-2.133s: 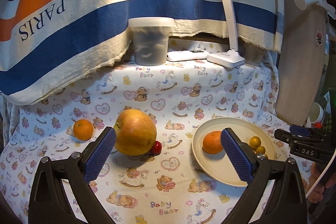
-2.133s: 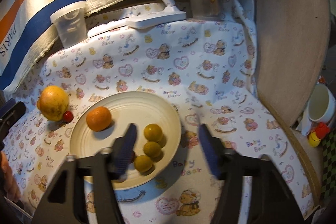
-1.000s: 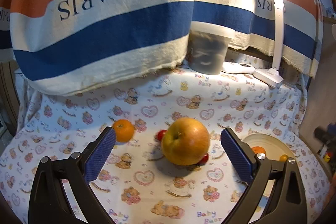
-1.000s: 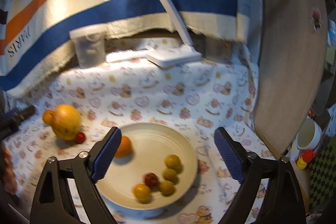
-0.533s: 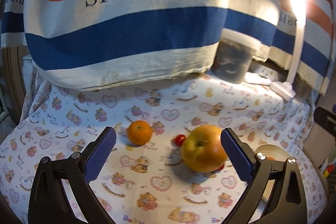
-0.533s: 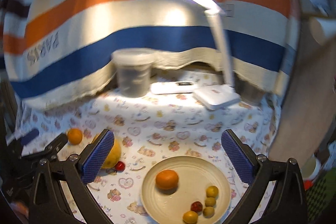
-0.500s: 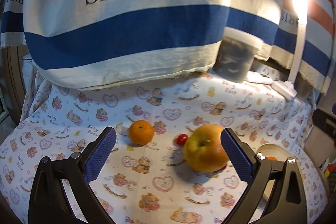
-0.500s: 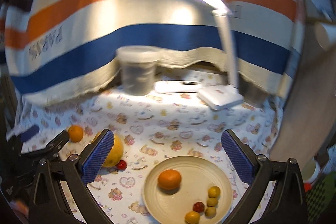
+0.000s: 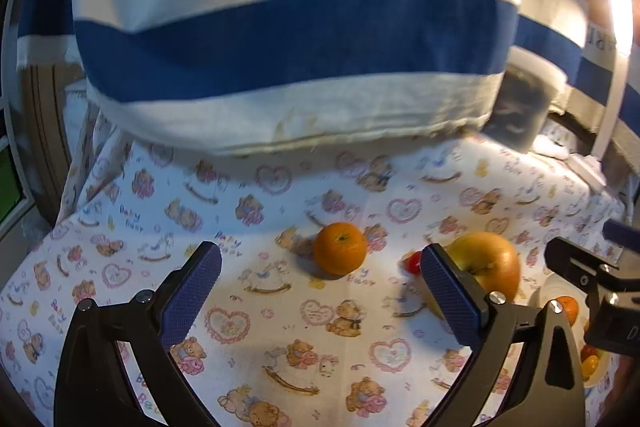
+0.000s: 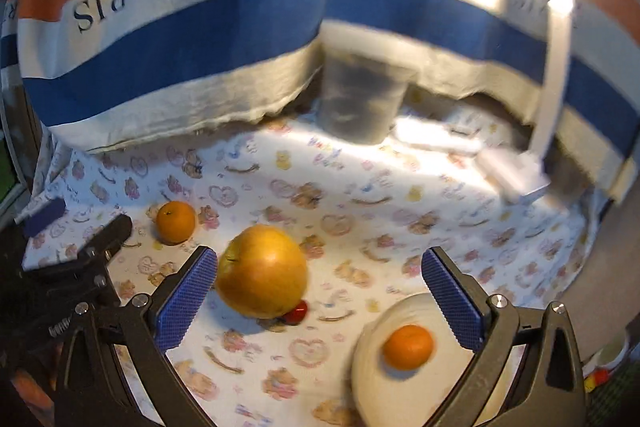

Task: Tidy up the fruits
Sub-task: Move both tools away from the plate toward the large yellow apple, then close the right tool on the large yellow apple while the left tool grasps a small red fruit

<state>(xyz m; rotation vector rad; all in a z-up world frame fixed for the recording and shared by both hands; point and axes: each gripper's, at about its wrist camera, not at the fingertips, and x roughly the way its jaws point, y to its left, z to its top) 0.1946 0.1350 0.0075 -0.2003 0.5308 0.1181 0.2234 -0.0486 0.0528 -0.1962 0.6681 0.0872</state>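
Note:
A loose orange (image 9: 340, 248) lies on the bear-print cloth ahead of my left gripper (image 9: 320, 287), which is open and empty. A large yellow apple (image 9: 486, 265) sits right of the orange, partly behind my right finger, with a red cherry tomato (image 9: 412, 262) beside it. In the right wrist view my right gripper (image 10: 320, 291) is open and empty, with the apple (image 10: 262, 271) just inside its left finger, a cherry tomato (image 10: 297, 311) below the apple, and the loose orange (image 10: 175, 221) farther left. A cream plate (image 10: 384, 379) holds another orange (image 10: 408, 347).
A striped PARIS cloth (image 9: 300, 27) hangs at the back. A translucent lidded tub (image 10: 362, 99) and a white desk lamp base (image 10: 516, 177) stand at the rear. The other gripper (image 9: 592, 279) shows at the left wrist view's right edge, above the plate (image 9: 554, 287).
Both cameras have swung left. In the left view the orange has moved to centre between the fingers. In the right view the apple has come close and the plate has slid to the lower right.

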